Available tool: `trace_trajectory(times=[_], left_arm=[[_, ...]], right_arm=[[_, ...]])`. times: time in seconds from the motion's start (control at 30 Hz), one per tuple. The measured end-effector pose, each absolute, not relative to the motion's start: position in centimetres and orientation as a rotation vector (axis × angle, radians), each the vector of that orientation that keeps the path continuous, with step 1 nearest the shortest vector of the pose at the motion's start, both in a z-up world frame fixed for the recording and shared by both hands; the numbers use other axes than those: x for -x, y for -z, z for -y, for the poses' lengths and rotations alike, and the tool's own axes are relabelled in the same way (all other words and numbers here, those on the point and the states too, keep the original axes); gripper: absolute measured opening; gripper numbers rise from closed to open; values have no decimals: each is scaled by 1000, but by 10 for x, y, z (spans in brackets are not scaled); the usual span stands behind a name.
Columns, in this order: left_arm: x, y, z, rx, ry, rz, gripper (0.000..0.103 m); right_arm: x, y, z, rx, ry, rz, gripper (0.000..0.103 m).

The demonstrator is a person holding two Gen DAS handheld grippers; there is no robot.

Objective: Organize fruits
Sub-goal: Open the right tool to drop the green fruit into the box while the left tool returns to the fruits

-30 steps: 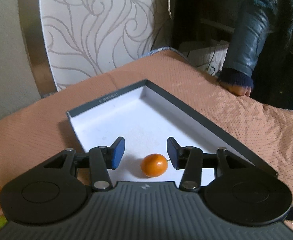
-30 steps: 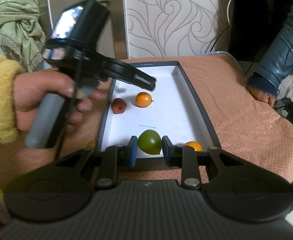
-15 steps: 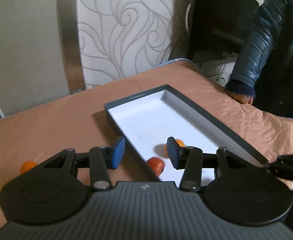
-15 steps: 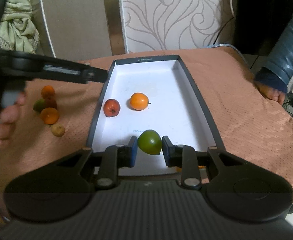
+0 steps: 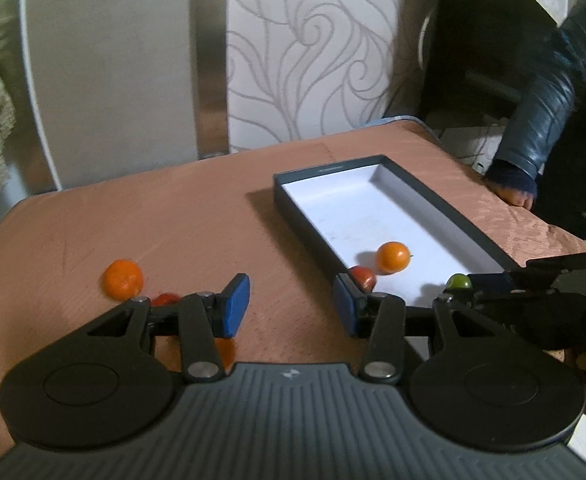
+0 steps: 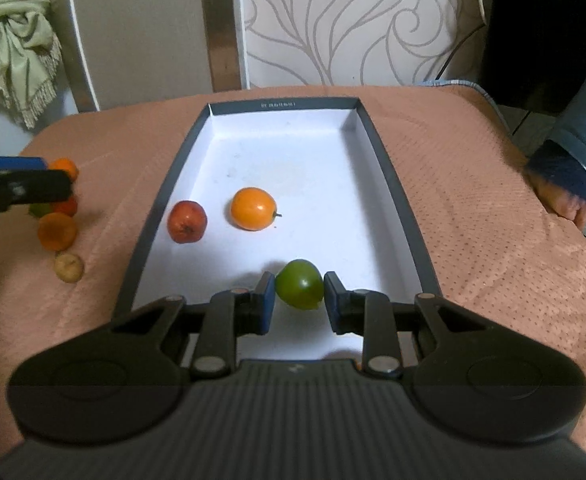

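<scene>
Two fruits are seen inside the shallow dark-walled box (image 5: 445,202) in the left wrist view: an orange fruit (image 5: 392,257) on the white floor and a red fruit (image 5: 363,277) just beside it, against the near-left wall. The left gripper (image 5: 291,305) is held over the bare salmon tablecloth (image 5: 181,216) left of the box, its blue pads apart with nothing between them. A mandarin (image 5: 122,279) lies on the cloth to the far left of the fingers, and a small red fruit (image 5: 165,300) is partly hidden behind the left finger. At the right edge the right gripper (image 5: 463,286) is seen from the side, with a green fruit (image 5: 459,281) at its tip over the near end of the box. A dark-sleeved hand (image 5: 513,196) is rested on the table's far right edge. In the right wrist view, the right gripper (image 6: 299,290) is clamped on the green fruit (image 6: 299,284), both pads pressed to its sides, above the near part of the box (image 6: 393,184). The red fruit (image 6: 187,221) and orange fruit (image 6: 253,208) lie mid-box, apart from each other. Left of the box, on the cloth (image 6: 473,220), a cluster of small fruits (image 6: 57,231) is partly covered by the left gripper's finger (image 6: 17,188); a pale yellowish fruit (image 6: 69,267) lies nearest.
</scene>
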State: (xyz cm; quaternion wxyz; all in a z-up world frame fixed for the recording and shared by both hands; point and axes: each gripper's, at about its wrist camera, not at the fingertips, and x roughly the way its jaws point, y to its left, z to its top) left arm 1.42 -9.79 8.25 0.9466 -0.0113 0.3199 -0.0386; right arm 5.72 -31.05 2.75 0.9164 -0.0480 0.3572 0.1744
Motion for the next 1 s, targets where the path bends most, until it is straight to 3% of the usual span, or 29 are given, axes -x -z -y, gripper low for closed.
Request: trace_trajectory(times=[0.73, 0.83, 1.0], left_arm=[[23, -70, 69, 58, 28, -695, 53], [25, -69, 67, 53, 38, -698, 53], [27, -67, 64, 45, 58, -701, 53]], right_arm=[[-63, -27, 307, 82, -312, -725, 31], [-57, -33, 309, 65, -293, -690, 46], [-47, -41, 312, 53, -270, -654, 46]])
